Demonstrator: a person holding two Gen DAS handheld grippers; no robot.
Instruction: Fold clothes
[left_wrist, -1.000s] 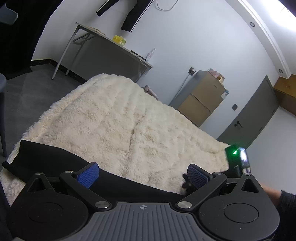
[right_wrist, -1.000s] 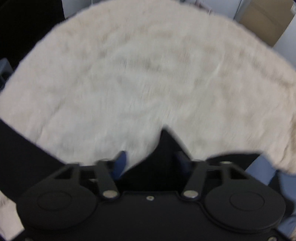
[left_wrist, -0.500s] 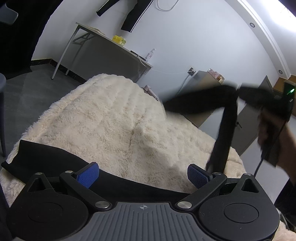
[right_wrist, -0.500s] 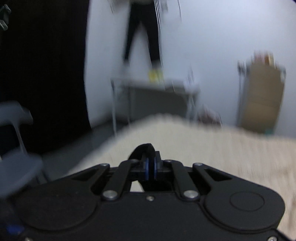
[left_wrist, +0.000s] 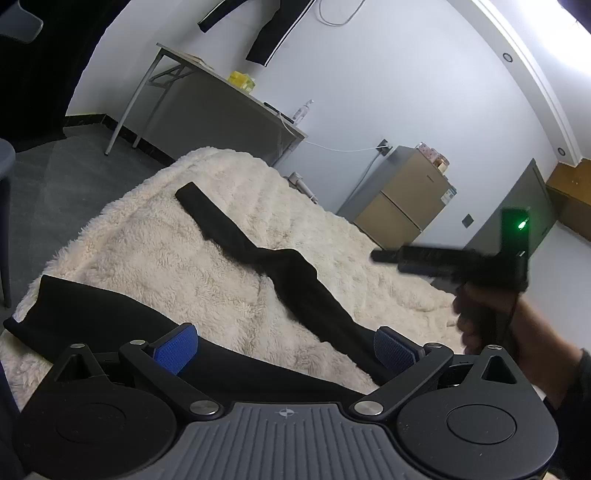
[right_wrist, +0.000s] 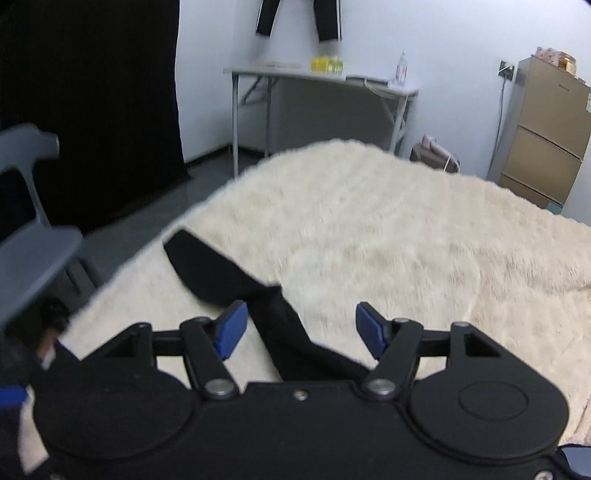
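Apparently just opened, right gripper (right_wrist: 298, 328) hangs above black garment (left_wrist: 295, 280).

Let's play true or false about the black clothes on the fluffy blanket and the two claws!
1. A long part of the black garment lies stretched across the cream blanket. True.
2. The right claw is squeezing the garment. False: its jaws have just been opening, nothing pinched between its blue pads.
3. The left claw is open. True.
4. The blanket is bright red. False: it is cream and fluffy.
5. Black clothes hang on the wall above the grey table. True.
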